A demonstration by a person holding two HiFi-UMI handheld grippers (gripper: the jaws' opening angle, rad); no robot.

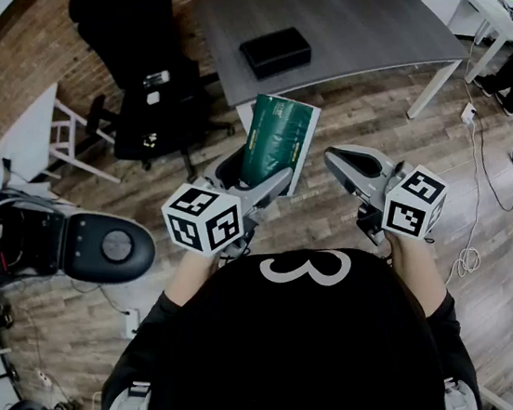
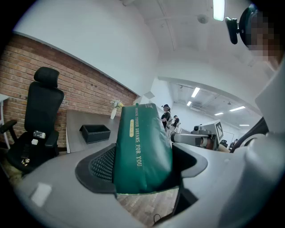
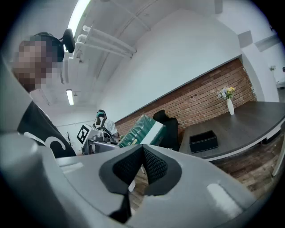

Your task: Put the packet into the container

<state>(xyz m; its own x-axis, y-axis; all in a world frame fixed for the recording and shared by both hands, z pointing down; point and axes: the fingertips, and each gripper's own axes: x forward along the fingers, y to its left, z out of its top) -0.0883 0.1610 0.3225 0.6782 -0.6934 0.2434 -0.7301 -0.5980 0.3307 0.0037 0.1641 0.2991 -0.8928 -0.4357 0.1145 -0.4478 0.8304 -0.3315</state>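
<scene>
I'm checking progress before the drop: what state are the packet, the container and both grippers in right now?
Packet: held in the air, clamped between the left gripper's jaws.
Left gripper: shut on the packet.
Right gripper: shut, with nothing between its jaws.
Container: open-topped, on the grey table, packet not yet in it.

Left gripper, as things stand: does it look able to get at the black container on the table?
Probably yes, after a step forward. The left gripper, shut on the packet, faces the container across open floor; nothing stands between, and its top is open.
</scene>
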